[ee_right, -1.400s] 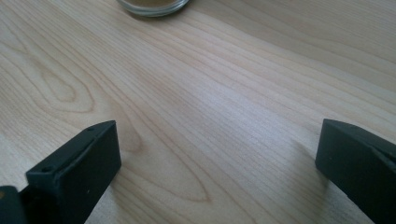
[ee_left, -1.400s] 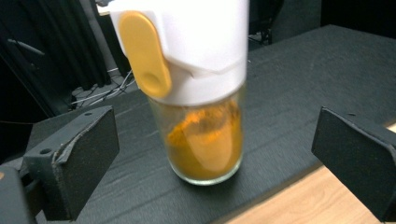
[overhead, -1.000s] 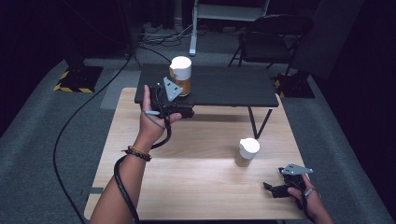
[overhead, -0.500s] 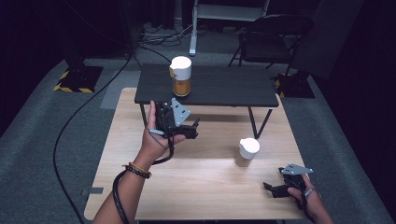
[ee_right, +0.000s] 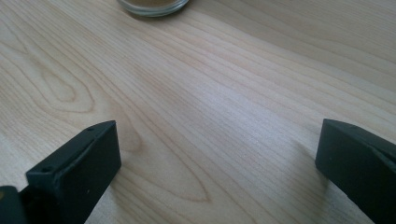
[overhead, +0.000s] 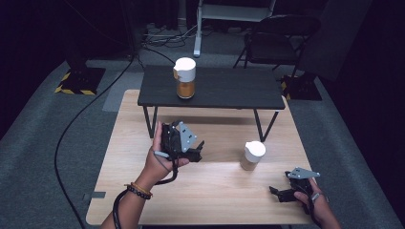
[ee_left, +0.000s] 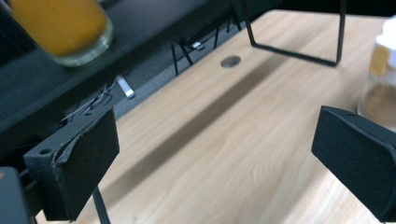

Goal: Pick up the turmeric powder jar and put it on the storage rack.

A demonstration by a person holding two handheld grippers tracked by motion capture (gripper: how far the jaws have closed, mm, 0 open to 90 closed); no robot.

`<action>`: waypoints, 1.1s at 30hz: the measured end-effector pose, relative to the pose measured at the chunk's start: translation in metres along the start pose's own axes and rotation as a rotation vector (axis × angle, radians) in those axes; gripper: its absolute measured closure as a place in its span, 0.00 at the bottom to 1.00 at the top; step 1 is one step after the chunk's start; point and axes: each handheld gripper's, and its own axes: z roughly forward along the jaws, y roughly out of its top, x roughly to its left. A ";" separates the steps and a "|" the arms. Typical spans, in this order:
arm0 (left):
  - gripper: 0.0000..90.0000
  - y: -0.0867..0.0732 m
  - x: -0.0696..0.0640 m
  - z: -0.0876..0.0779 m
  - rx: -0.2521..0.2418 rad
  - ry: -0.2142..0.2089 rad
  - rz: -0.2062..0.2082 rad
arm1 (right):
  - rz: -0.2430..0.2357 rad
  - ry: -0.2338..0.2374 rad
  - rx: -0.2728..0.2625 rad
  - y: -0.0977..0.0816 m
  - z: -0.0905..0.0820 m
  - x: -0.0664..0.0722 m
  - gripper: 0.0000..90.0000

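So a low black metal-legged shelf (overhead: 212,90) is standing across the far end of the light wooden worktop (overhead: 215,191), and a white-capped glass jar of orange powder (overhead: 185,77) is sitting on it, left of its middle. A second white-capped glass jar of tan powder (overhead: 253,155) is standing on the worktop itself, in front of the shelf's right leg. The left gripper (overhead: 191,150) is hanging left of that jar, the right gripper (overhead: 279,192) is sitting nearer the front right corner.
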 end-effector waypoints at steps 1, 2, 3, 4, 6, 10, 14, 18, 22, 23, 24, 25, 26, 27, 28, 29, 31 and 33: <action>0.01 -0.003 -0.003 0.000 0.010 -0.001 0.012 | 0.000 0.000 0.000 0.000 0.000 0.000 0.00; 0.01 -0.006 -0.007 0.001 0.018 0.003 0.024 | 0.000 0.000 0.000 0.000 0.000 0.000 0.00; 0.01 -0.009 -0.009 0.001 0.021 0.005 0.028 | 0.000 0.000 0.000 0.000 0.000 0.000 0.00; 0.01 -0.015 -0.011 0.002 0.030 -0.007 0.028 | 0.000 0.000 0.000 0.000 0.000 0.000 0.00; 0.01 -0.020 -0.012 0.003 0.037 -0.016 0.019 | -0.002 0.003 0.000 0.000 0.000 -0.001 0.00; 0.01 -0.027 -0.013 0.004 0.052 -0.027 0.014 | -0.003 0.003 0.000 0.000 0.000 -0.001 0.00; 0.02 -0.038 -0.015 0.006 0.068 -0.031 -0.013 | -0.003 0.003 0.000 0.000 0.000 -0.001 0.00; 0.02 -0.051 -0.020 0.009 0.113 -0.028 0.002 | -0.004 0.004 0.000 0.000 0.000 -0.001 0.00; 0.02 -0.060 -0.025 0.012 0.152 -0.022 0.021 | -0.003 0.004 0.000 0.000 0.000 -0.001 0.00; 0.02 -0.062 -0.025 0.012 0.164 -0.024 0.023 | -0.003 0.004 0.000 0.000 0.000 -0.001 0.00; 0.02 -0.065 -0.026 0.013 0.173 -0.022 0.019 | -0.004 0.004 0.000 0.000 0.000 -0.001 0.00; 0.02 -0.067 -0.025 0.014 0.184 -0.026 0.013 | -0.004 0.004 0.000 0.000 0.000 -0.001 0.00; 0.02 -0.069 -0.025 0.014 0.188 -0.030 0.010 | -0.004 0.004 0.000 0.000 0.000 -0.001 0.00; 0.02 -0.071 -0.025 0.015 0.201 -0.030 0.014 | -0.004 0.004 0.000 0.000 0.000 -0.001 0.00; 0.02 -0.073 -0.027 0.016 0.211 -0.025 0.023 | -0.004 0.004 0.000 0.000 0.000 -0.001 0.00; 0.02 -0.075 -0.028 0.016 0.215 -0.023 0.026 | -0.004 0.004 0.000 0.000 0.000 -0.001 0.00; 0.02 -0.080 -0.028 0.016 0.225 -0.031 0.017 | -0.004 0.004 0.000 0.000 0.000 -0.001 0.00; 0.02 -0.083 -0.029 0.017 0.235 -0.030 0.015 | -0.004 0.004 0.000 0.000 0.000 -0.001 0.00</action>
